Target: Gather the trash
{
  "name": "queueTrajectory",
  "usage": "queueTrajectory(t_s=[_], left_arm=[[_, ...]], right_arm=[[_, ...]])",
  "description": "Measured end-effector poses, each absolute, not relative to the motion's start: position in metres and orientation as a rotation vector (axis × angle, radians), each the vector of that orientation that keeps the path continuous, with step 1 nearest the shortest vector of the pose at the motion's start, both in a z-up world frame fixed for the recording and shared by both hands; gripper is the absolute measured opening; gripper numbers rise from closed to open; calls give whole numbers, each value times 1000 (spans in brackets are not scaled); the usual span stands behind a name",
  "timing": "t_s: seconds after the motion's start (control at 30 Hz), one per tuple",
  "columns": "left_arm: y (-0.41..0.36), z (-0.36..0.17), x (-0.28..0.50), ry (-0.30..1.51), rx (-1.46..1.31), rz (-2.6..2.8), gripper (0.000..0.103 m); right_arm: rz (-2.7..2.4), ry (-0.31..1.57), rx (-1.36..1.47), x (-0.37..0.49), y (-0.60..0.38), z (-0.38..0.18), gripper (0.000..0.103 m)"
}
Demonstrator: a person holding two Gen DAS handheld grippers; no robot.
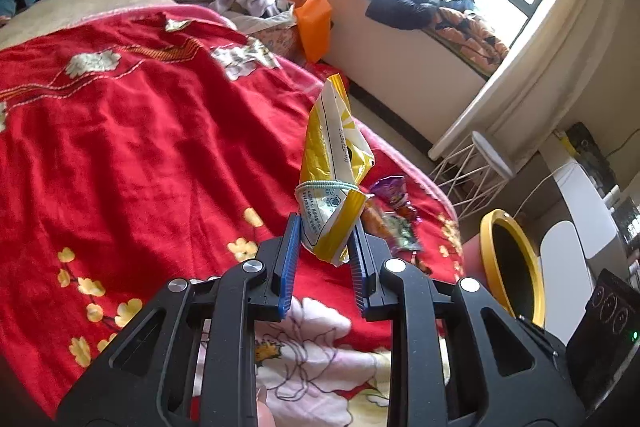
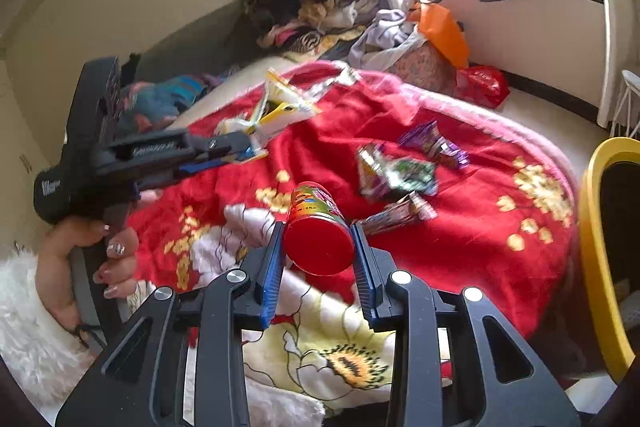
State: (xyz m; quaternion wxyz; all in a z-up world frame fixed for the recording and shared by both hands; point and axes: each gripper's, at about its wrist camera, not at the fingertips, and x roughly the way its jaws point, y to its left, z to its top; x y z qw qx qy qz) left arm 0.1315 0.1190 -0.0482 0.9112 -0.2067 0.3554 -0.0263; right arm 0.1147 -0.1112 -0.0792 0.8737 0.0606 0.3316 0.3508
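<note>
- Two grippers are working above a bed covered by a red floral blanket [image 1: 140,131].
- Left gripper [image 1: 325,247] is clenching the lower end of a yellow-and-white snack bag [image 1: 334,163]; the bag is standing up and away from the blue pads [image 1: 290,255], with a pale green elastic band [image 1: 326,186] wrapping it just beyond the fingertips.
- Right gripper [image 2: 318,247] is grasping a red cup [image 2: 316,227] by its sides; the cup's flat red base is facing back between the fingers and its printed wall is pointing forward.
- Several loose wrappers [image 2: 400,175] are lying on the blanket beyond the right fingertips, apart from the cup.
- A yellow-rimmed bin [image 2: 596,247] is standing off the bed, to the right of the right fingers.
- Seen from the right wrist, a hand [image 2: 80,267] with painted nails is gripping the left gripper's handle, left of the right fingers.
</note>
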Motion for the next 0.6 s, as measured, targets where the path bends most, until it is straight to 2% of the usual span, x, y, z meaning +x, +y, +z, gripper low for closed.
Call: queueTrajectory(t_s=[0.6], left_arm=[[83,-30,128,705,-376,-157,18]], right_arm=[[582,590,246,128,-175,-56,30]])
